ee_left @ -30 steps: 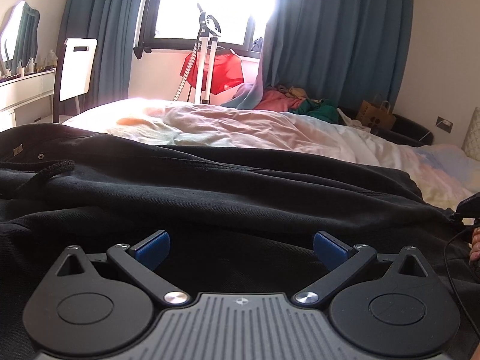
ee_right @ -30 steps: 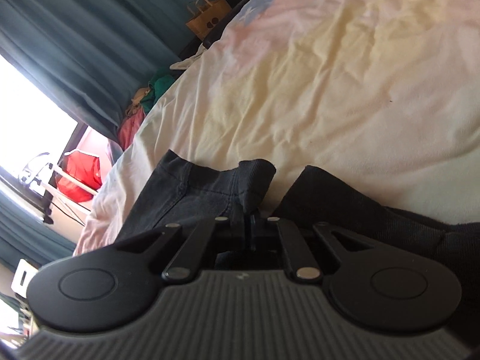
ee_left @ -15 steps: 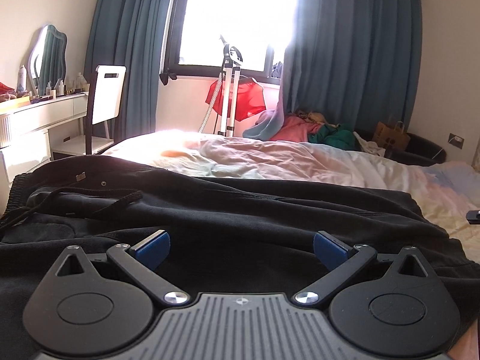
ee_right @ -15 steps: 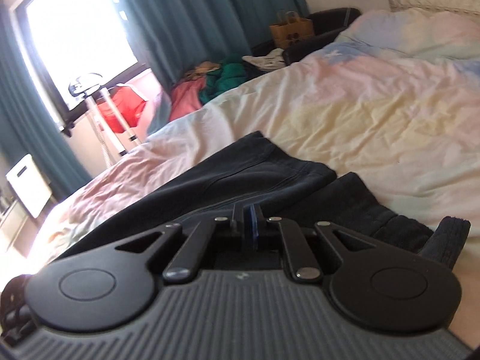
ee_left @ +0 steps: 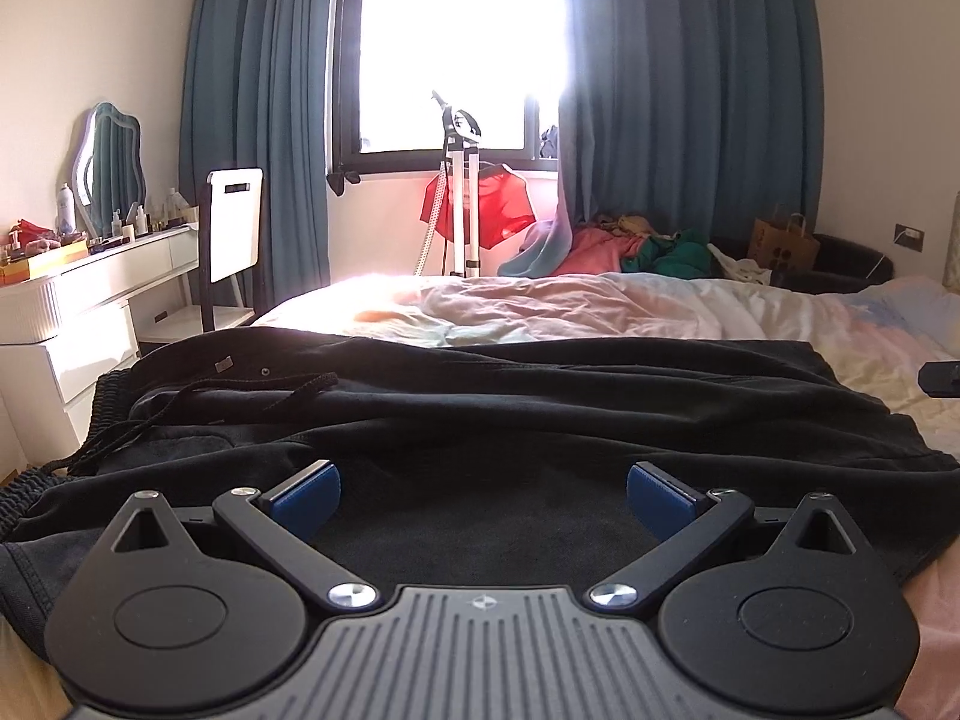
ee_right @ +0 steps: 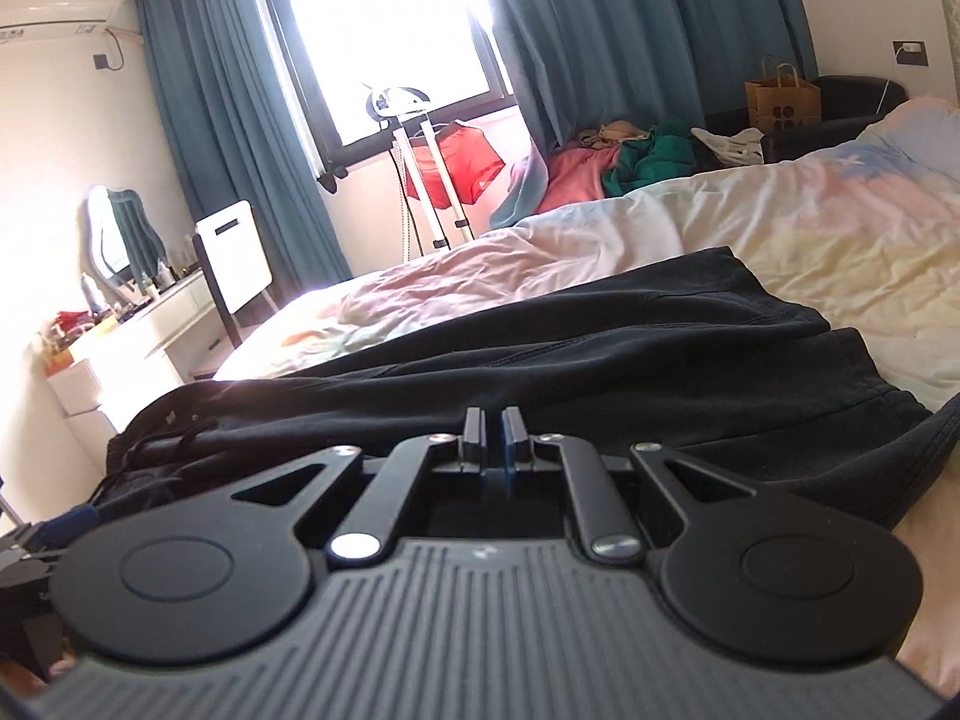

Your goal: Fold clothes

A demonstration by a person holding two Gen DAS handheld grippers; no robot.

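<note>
Over on the left, the waistband (ee_left: 114, 396) of the black trousers (ee_left: 480, 408) and its loose drawstring (ee_left: 240, 402) lie ahead and left of the left gripper (ee_left: 483, 495). That tool's blue pads (ee_left: 306, 495) are spread wide, nothing between them, dark cloth lying just ahead and beneath. The trousers stretch flat across the bed (ee_left: 600, 306), legs running off to the right. Further right, the right gripper (ee_right: 493, 441) has its fingers drawn nearly together with a thin gap; no cloth shows between them. The leg hems (ee_right: 840, 372) sit ahead and right of those fingers. By my read, the garment is laid out lengthwise and any crosswise folds remain to be made.
</note>
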